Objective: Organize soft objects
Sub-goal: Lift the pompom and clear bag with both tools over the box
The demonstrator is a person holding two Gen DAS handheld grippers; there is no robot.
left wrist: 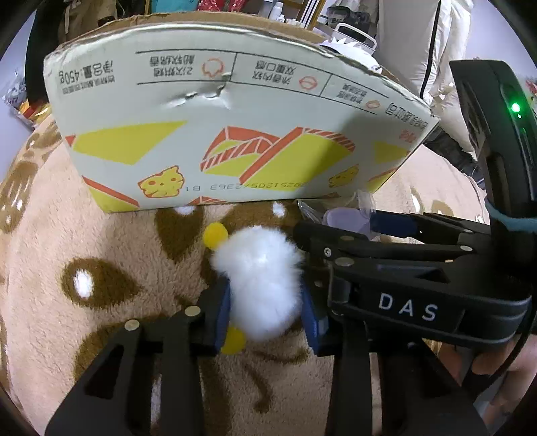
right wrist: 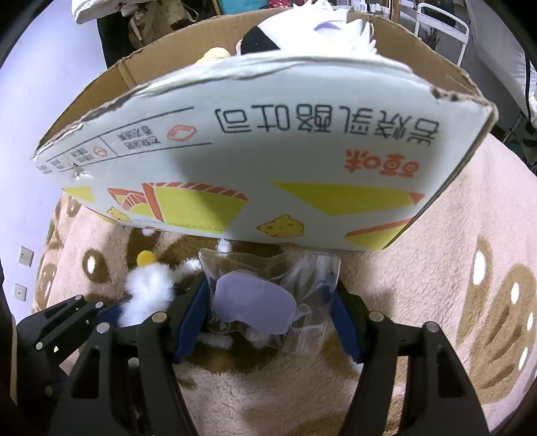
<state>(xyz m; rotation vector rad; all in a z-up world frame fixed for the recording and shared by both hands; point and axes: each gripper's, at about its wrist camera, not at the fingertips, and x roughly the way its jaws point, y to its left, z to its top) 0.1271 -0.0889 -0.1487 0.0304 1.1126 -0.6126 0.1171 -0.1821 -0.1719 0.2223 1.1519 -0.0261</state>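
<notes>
A fluffy white plush toy [left wrist: 261, 281] with yellow round feet lies on the beige blanket, right before the cardboard box [left wrist: 218, 134]. My left gripper [left wrist: 265, 312] is shut on the white plush, its blue pads pressing both sides. In the right wrist view, a clear plastic bag with a lilac soft item [right wrist: 258, 302] lies between the blue pads of my right gripper [right wrist: 272, 312], which touch its sides. The white plush [right wrist: 147, 295] and the left gripper show at the left there. The box [right wrist: 268, 151] holds other plush toys [right wrist: 302, 30].
A beige blanket with brown bear patterns [left wrist: 84, 268] covers the surface. The box wall stands tall just ahead of both grippers. My right gripper's body [left wrist: 402, 268] lies close at the right of the left one. Clothes and furniture stand behind the box.
</notes>
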